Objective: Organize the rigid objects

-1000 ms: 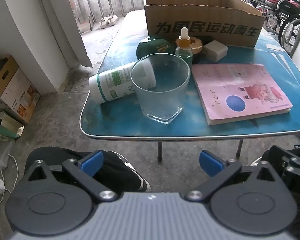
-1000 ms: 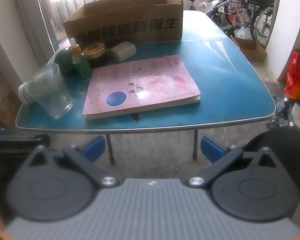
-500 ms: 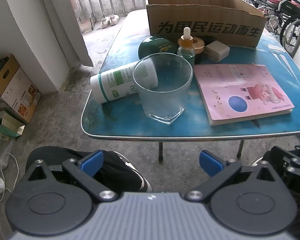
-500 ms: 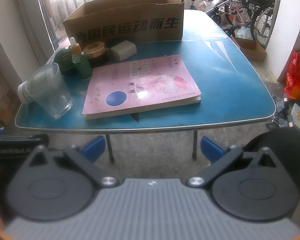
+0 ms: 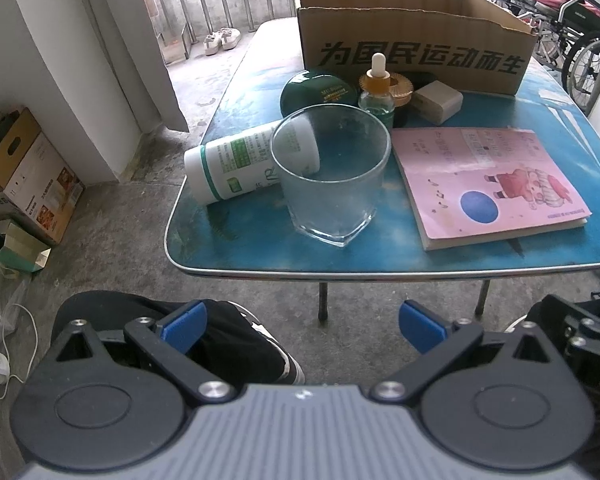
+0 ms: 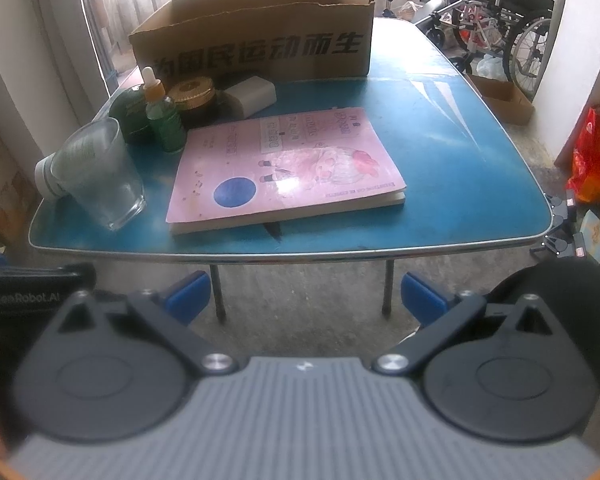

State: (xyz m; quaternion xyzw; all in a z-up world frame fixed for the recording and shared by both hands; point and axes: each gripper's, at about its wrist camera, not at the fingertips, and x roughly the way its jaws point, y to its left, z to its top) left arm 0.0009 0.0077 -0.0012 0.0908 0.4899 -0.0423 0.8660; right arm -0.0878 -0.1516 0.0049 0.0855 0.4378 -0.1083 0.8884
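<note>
A clear glass [image 5: 332,176] [image 6: 98,178] stands near the front left edge of the blue table [image 5: 240,236] [image 6: 460,152]. Behind it a white bottle [image 5: 236,164] lies on its side, with a green round case [image 5: 318,92], a green dropper bottle [image 5: 376,88] [image 6: 162,116], a gold-lidded jar [image 6: 190,94] and a beige block [image 5: 438,102] [image 6: 252,94] further back. A pink book [image 5: 488,184] [image 6: 288,164] lies flat. An open cardboard box [image 5: 412,36] [image 6: 256,40] stands at the back. My left gripper [image 5: 302,326] and right gripper [image 6: 304,294] are open, short of the table, holding nothing.
Cardboard boxes [image 5: 24,176] and a cable [image 5: 4,364] lie on the floor at the left. Wheelchairs [image 6: 508,12] stand beyond the table at the right, with a red bag [image 6: 596,160] by the wall. A person's dark shoe [image 5: 236,344] is below the left gripper.
Both views have crept slightly closer to the table. Nothing on the table has moved and both grippers stay open.
</note>
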